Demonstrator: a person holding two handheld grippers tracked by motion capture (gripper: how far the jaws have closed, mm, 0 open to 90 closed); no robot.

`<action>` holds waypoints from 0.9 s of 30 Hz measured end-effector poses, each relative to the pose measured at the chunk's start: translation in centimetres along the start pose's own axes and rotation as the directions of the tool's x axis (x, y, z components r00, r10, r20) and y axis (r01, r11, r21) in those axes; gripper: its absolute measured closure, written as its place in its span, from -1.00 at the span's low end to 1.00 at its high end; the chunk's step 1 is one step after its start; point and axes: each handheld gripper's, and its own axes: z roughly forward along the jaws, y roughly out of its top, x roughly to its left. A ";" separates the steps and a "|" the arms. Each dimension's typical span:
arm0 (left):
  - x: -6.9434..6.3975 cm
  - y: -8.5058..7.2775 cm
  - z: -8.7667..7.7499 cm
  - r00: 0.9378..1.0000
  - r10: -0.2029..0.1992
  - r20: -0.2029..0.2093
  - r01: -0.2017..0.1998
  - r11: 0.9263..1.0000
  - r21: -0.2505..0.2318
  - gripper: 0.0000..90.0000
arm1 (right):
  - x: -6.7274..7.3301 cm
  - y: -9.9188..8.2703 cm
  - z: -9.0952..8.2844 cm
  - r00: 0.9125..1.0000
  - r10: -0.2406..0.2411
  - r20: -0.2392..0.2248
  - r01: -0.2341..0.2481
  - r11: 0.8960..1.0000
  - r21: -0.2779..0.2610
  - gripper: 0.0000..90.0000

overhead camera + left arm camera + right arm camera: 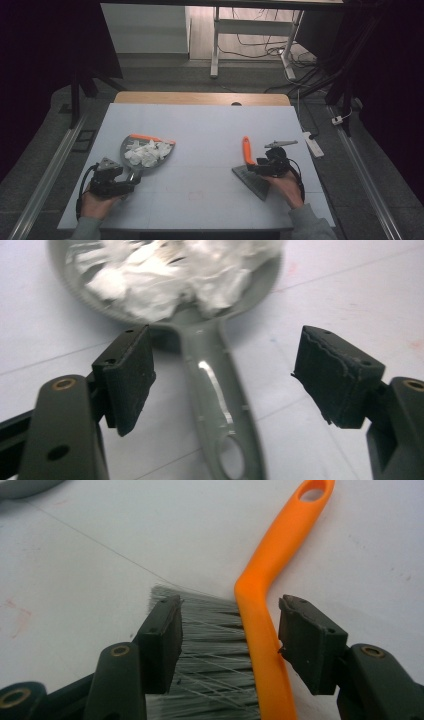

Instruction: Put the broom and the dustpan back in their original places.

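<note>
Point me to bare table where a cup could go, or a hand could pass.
Free: the middle strip between the dustpan and the brush, and the far band up to the table's wooden edge. Crowded: near left around the left gripper at the dustpan handle, near right where the right gripper straddles the brush.

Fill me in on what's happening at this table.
A person works at a white table with a gripper in each hand. The left gripper stands open over the grey handle of a dustpan, which is heaped with white paper scraps. The right gripper stands open astride a hand brush with an orange handle and grey bristles, lying flat on the table. Neither tool is gripped at this moment.
</note>
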 end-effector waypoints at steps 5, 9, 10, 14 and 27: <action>-0.3 0.2 0.2 0.998 0.028 0.062 -0.029 1.000 0.012 -0.41 | 0.4 -0.3 -0.7 0.999 -0.050 -0.005 0.050 0.999 -0.014 -0.03; -0.2 0.4 0.6 0.996 0.049 0.080 -0.052 0.998 0.034 -0.40 | 0.7 -0.5 -0.9 0.995 -0.097 -0.009 0.097 0.995 -0.017 -0.01; 0.0 0.4 0.6 0.995 0.052 0.088 -0.056 0.998 0.040 -0.40 | 0.8 -0.6 -1.0 0.994 -0.108 -0.011 0.108 0.994 -0.014 -0.01; 0.3 0.3 0.8 0.990 0.070 0.125 -0.077 0.996 0.055 -0.40 | 0.9 -1.0 -1.4 0.989 -0.145 -0.016 0.145 0.989 -0.007 -0.01; -0.1 -0.3 0.6 0.966 0.133 0.220 -0.141 0.990 0.020 -0.41 | 0.7 -4.2 -4.2 0.980 -0.197 -0.002 0.197 0.979 -0.050 0.01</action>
